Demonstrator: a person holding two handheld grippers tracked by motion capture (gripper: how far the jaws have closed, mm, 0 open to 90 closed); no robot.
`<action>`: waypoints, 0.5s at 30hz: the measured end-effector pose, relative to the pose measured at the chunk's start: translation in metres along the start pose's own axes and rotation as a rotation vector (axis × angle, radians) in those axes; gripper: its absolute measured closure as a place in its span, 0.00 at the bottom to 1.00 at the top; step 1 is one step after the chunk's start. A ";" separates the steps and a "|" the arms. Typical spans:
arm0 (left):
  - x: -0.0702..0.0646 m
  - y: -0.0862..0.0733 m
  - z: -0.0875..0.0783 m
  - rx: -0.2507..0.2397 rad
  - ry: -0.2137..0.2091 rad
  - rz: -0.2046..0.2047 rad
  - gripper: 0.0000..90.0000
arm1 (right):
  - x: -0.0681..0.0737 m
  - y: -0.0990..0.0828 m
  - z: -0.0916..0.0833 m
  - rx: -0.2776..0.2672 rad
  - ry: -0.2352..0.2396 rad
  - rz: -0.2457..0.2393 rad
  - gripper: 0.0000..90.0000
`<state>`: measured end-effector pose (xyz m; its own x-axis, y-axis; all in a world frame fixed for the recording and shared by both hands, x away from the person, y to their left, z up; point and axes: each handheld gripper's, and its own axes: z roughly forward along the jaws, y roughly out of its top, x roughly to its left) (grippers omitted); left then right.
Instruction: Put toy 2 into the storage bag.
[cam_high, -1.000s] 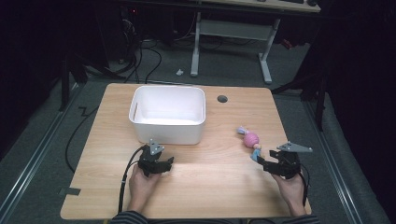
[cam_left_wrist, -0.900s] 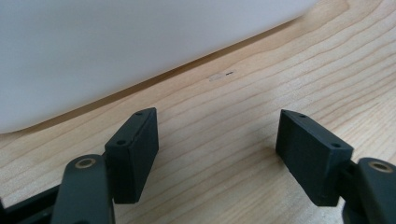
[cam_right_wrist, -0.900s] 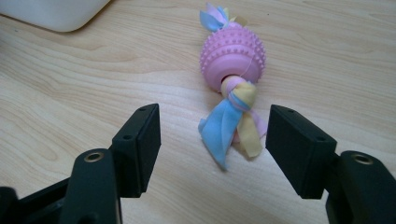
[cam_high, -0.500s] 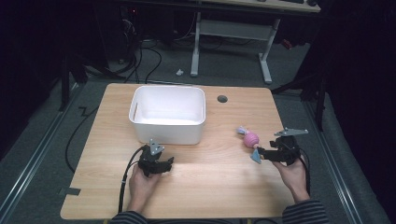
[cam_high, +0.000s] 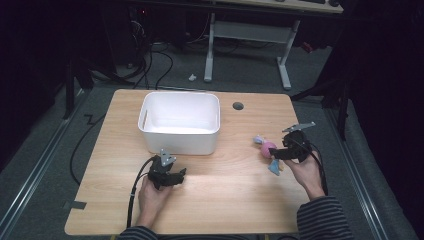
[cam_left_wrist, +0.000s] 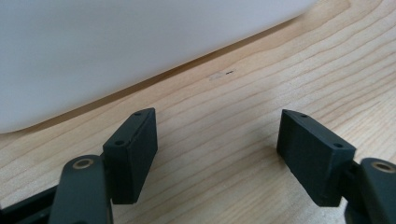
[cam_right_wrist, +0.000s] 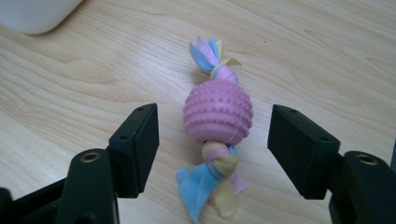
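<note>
1. Right gripper view: the toy (cam_right_wrist: 218, 119) lies on the worktop (cam_right_wrist: 327, 56) dead ahead between your right claw (cam_right_wrist: 213, 154) pads, long axis running away from you.
2. Its jaws have just been opening, untouched toy between; left claw (cam_left_wrist: 217, 154) wide, empty.

You've got a white bin (cam_high: 180, 121) sitting toward the back of the wooden table (cam_high: 235, 192), empty as far as you can see into it. There's a round grommet hole (cam_high: 238, 106) in the tabletop just off to its right. Behind the table, cables (cam_high: 150, 60) sprawl over the grey floor next to a white desk frame (cam_high: 250, 35).
</note>
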<state>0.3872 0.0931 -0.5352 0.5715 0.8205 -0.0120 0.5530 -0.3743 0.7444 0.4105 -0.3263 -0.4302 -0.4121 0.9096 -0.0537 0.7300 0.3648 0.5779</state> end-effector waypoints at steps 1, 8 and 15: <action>0.000 0.000 0.000 0.000 0.000 0.000 0.32 | 0.002 0.004 0.003 0.011 -0.013 -0.014 0.37; 0.000 0.000 0.000 0.000 0.000 0.000 0.32 | 0.009 0.018 0.023 0.078 -0.048 -0.060 0.36; 0.000 0.000 0.000 0.000 -0.001 0.000 0.32 | 0.004 0.021 0.041 0.119 -0.048 -0.044 0.34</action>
<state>0.3870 0.0931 -0.5352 0.5718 0.8203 -0.0127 0.5530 -0.3740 0.7445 0.4462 -0.3068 -0.4513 -0.4204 0.8998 -0.1170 0.7727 0.4226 0.4737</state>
